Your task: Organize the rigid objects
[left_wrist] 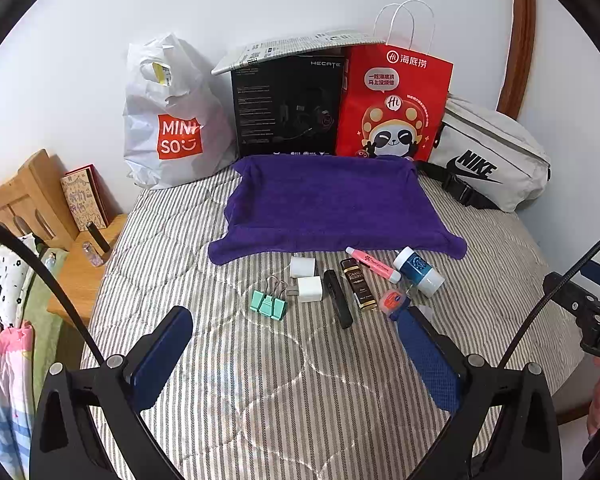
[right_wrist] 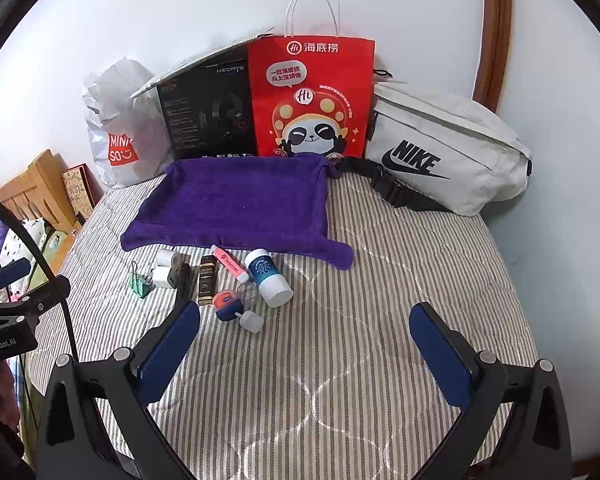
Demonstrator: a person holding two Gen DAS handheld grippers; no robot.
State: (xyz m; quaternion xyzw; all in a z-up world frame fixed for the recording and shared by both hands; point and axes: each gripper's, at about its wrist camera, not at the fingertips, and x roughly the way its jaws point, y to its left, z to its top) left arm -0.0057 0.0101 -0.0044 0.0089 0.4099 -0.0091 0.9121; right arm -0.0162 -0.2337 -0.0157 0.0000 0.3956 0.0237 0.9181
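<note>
Your left hand-held gripper (left_wrist: 296,344) and right hand-held gripper (right_wrist: 306,344) both hover released, jaws spread wide and grasping nothing, above a striped bed (left_wrist: 260,392). The small rigid objects lie clustered just in front of a purple towel (left_wrist: 332,204): a mint binder clip (left_wrist: 269,304), 2 white charger cubes (left_wrist: 304,278), a black stick-shaped item (left_wrist: 338,298), a Grand Reserve tube (left_wrist: 358,286), a pink highlighter (left_wrist: 374,265), a blue-and-white jar (left_wrist: 418,271) and an orange-lidded tin (right_wrist: 225,299). Behind the towel stand a Miniso bag (left_wrist: 172,120), a Hecate box (left_wrist: 286,104), a red paper bag (left_wrist: 392,108) and a Nike waist bag (left_wrist: 488,156).
</note>
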